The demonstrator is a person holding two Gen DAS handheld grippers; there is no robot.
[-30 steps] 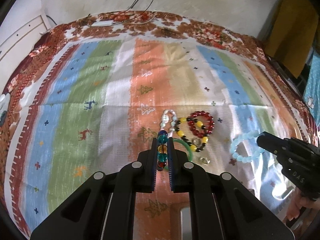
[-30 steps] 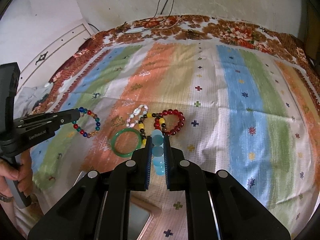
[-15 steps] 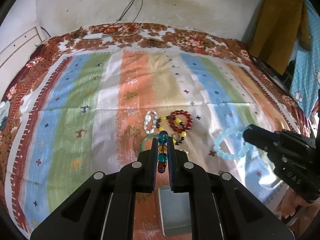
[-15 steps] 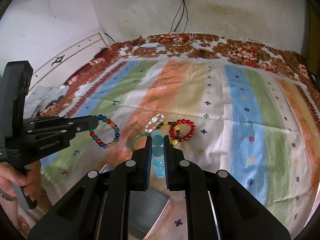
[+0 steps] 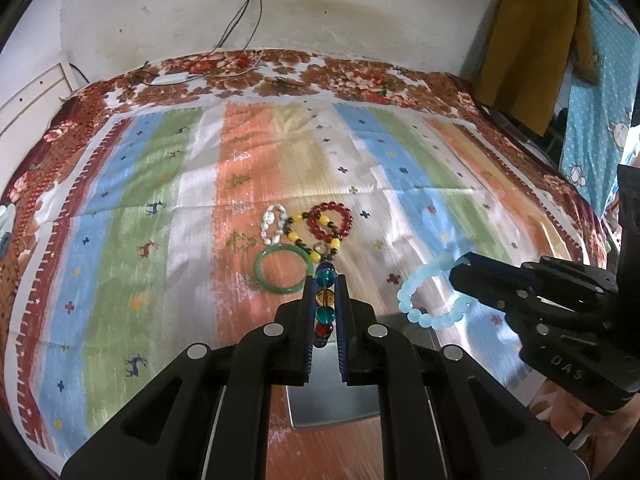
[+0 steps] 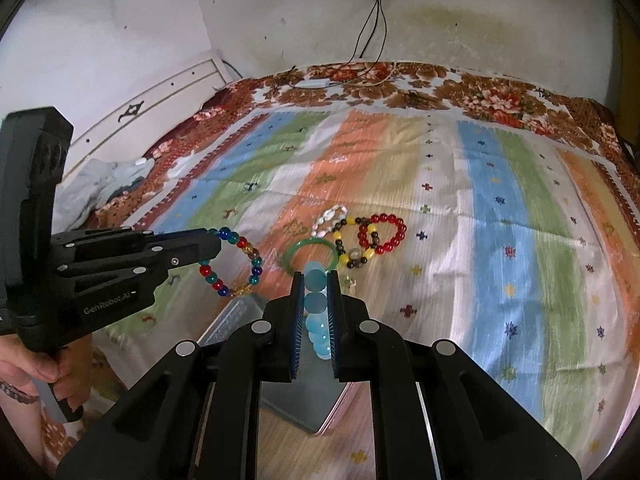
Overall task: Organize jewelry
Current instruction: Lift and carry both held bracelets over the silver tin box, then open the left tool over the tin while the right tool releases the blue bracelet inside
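The left hand-held gripper (image 5: pixel 325 304) is clamped on a multicoloured bead bracelet (image 6: pixel 232 266), its teal, amber and red beads lined up between the fingers, the loop hanging free above the bed. The right hand-held gripper (image 6: pixel 316 308) is closed on a pale blue bead bracelet (image 5: pixel 434 294), held up just to the right of the other. Beneath both, near the bed's front edge, lies a shallow grey tray (image 5: pixel 332 408); it looks metal, though most of it is hidden behind the fingers. Farther out on the striped bedspread (image 5: pixel 132 208) rest a green bangle (image 5: pixel 284 272), a yellow-and-dark bead bracelet (image 5: pixel 308 240), a red bead bracelet (image 5: pixel 330 222) overlapping it, and a white bead bracelet (image 5: pixel 274 224), all clustered together. Cables (image 6: pixel 372 24) hang down the back wall.
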